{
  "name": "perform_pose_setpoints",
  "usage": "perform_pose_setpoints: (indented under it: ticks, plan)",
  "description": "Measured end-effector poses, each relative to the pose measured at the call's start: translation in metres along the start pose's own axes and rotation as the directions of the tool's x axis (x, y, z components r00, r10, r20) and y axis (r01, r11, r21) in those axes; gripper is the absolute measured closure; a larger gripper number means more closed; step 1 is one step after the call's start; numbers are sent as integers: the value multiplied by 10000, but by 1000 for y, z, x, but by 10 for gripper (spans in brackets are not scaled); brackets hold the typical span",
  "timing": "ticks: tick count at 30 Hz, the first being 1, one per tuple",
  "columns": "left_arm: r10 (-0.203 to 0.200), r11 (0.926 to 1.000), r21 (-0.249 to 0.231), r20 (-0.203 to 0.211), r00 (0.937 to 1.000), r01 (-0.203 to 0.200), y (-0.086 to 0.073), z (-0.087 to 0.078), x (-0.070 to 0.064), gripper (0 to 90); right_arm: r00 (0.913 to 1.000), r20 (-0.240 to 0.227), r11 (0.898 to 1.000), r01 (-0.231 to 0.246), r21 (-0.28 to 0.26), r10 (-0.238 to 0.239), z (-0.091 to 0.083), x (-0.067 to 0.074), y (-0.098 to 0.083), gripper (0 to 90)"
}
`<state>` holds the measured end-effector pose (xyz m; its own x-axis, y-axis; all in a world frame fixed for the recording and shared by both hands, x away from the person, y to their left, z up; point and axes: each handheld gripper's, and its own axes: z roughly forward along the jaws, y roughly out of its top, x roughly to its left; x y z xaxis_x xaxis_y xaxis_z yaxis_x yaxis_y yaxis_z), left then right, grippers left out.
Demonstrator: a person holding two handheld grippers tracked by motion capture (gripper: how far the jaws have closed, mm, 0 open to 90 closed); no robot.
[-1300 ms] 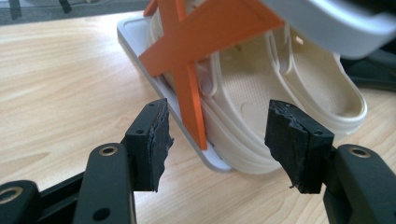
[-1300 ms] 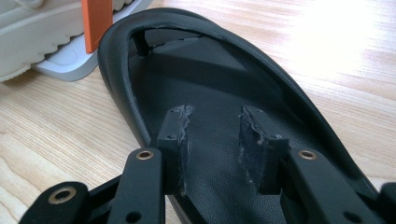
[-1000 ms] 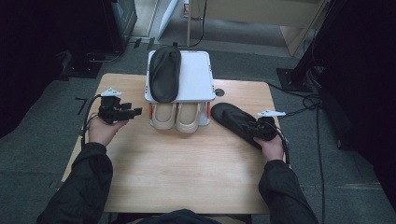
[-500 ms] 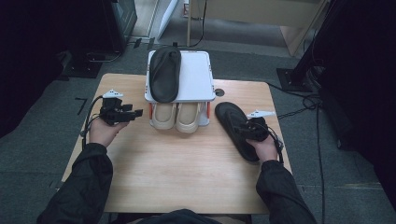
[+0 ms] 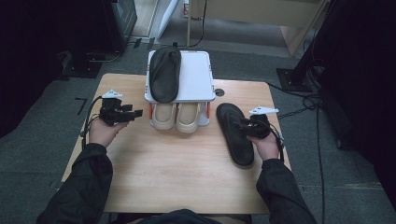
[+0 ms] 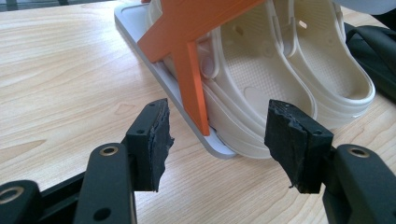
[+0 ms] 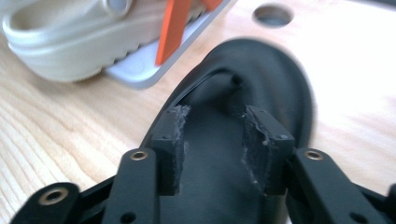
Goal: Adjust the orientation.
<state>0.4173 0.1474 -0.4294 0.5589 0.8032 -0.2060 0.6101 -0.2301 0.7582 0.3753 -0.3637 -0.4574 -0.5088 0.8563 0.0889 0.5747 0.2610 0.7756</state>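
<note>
The right gripper (image 5: 246, 127) seems clamped on a black sandal (image 5: 235, 134), flat on the table (image 5: 177, 172) beside the rack (image 5: 196, 81). The left gripper (image 6: 219, 135) is agape, empty.

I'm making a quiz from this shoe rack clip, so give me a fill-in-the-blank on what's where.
1. A black sandal lies on the ____ shelf of the white rack.
2. The cream clogs sit on its ____ shelf.
3. The ____ tongs are over the second black sandal on the table.
4. The left tongs are ____.

Missing words: top; bottom; right; open
</note>
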Motion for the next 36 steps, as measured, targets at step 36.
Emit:
perform_pose_setpoints:
  ticks: [36]
  plan:
    - [-60, 9999, -83, 266, 9996, 63, 4, 9, 2, 409, 9945, 502, 9920, -957, 819, 918, -9, -30, -34, 673]
